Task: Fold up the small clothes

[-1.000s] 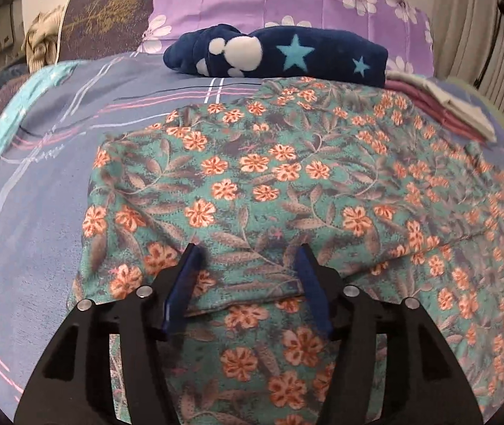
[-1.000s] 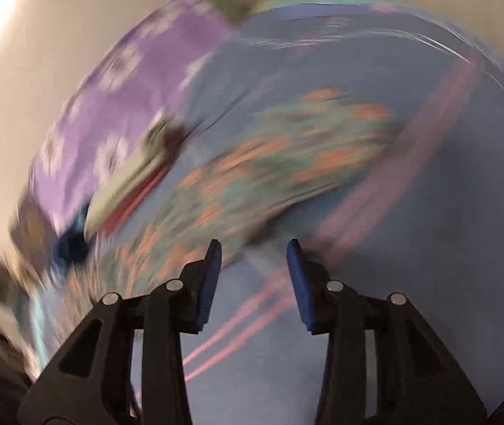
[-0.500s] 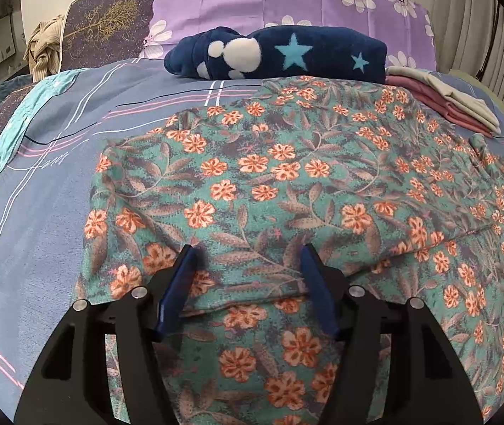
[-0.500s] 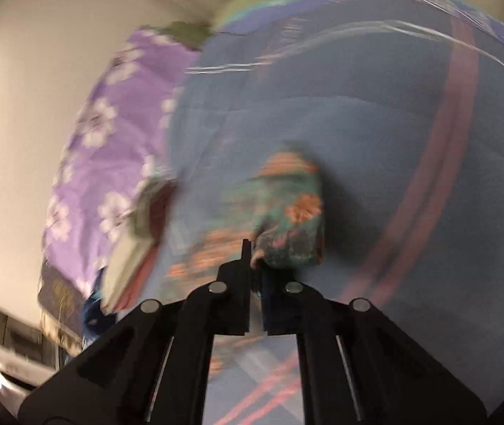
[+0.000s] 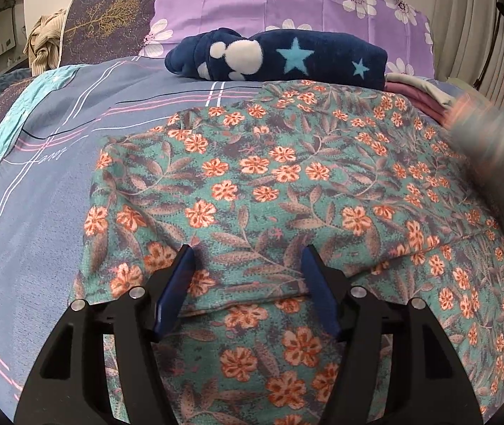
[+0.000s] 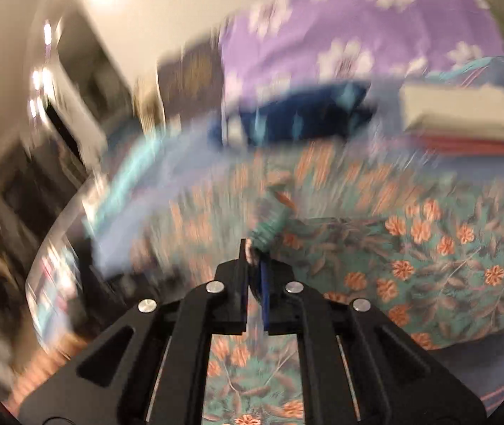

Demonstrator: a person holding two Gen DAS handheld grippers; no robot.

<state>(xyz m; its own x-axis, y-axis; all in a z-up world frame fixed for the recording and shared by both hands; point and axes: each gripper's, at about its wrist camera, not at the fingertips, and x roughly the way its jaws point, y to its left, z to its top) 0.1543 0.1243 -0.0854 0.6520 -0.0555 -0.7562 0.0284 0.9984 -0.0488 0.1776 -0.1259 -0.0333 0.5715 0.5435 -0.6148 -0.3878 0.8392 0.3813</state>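
Bedspread (image 5: 39, 191) unchanged; right gripper (image 6: 254, 248) jaws now clamp floral garment (image 5: 287, 184) corner, apparently swung across; left gripper (image 5: 246, 258) jaws apart.

The cloth (image 5: 287, 191) under the open jaws is green with orange flowers and brown leaves. The bed sheet (image 5: 39, 212) left of the jaws is blue-grey with pink and white lines. Far past the jaws lies a dark blue blanket (image 5: 287, 56) with light blue stars and white spots. Behind it is a purple pillow (image 5: 287, 3) with white flowers.
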